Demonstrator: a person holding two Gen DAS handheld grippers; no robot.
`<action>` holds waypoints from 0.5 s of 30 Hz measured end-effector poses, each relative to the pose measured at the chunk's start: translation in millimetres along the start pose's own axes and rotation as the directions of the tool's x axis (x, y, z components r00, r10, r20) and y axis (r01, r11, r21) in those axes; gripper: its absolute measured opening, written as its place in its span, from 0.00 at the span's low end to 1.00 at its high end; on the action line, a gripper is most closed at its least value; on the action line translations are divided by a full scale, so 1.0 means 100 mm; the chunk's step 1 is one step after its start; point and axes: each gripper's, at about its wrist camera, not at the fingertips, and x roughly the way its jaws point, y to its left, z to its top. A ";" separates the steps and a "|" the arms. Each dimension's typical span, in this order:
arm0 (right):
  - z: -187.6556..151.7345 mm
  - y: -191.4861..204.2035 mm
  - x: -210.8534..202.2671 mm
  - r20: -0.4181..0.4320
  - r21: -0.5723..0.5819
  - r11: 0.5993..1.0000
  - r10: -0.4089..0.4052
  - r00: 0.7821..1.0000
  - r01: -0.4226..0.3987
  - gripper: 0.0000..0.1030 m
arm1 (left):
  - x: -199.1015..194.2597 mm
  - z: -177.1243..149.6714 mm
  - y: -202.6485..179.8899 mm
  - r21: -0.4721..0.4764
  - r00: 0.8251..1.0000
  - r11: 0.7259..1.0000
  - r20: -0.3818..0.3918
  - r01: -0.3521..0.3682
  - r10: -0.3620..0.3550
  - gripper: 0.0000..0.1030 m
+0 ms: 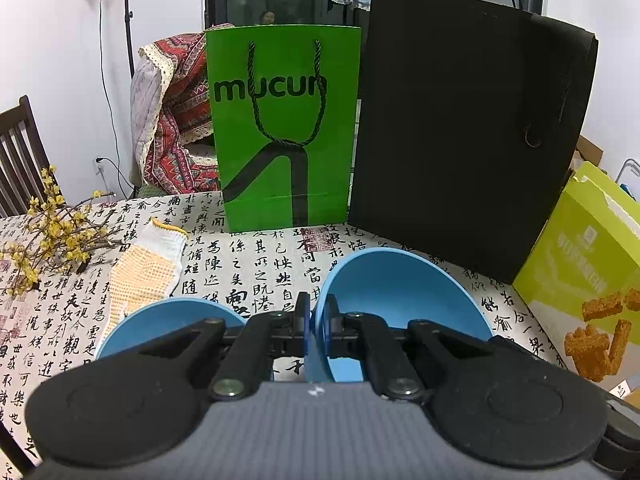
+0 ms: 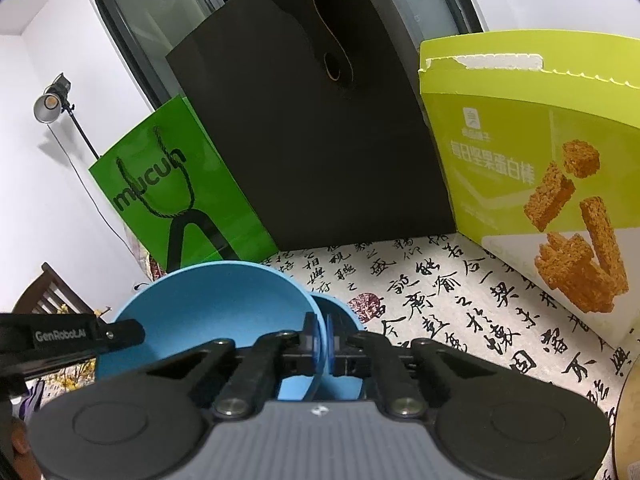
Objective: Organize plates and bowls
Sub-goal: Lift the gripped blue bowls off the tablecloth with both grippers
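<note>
A calligraphy-printed counter (image 1: pixel 256 264) carries a green bag (image 1: pixel 284 128) and a black bag (image 1: pixel 468 128). My left gripper (image 1: pixel 316 316) pinches a raised blue bowl's (image 1: pixel 400 292) rim; my right gripper (image 2: pixel 322 334) pinches the other blue bowl (image 2: pixel 208 312).

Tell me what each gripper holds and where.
Left gripper pinches the rim of a tilted blue bowl. Right gripper also pinches a blue bowl's rim.
</note>
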 end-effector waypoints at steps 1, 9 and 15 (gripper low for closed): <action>0.00 0.01 0.00 0.003 -0.003 1.000 -0.002 1.000 0.002 0.04 | 0.00 0.00 0.00 0.000 1.000 1.000 0.001 0.000 0.000 0.07; 0.00 -0.01 -0.03 0.013 0.001 1.000 0.009 1.000 -0.009 0.04 | 0.00 0.00 0.01 0.004 1.000 1.000 0.006 -0.003 0.003 0.07; 0.00 0.00 -0.03 0.017 -0.003 1.000 0.007 1.000 -0.007 0.04 | -0.01 0.00 0.00 0.006 1.000 1.000 0.013 0.000 0.000 0.07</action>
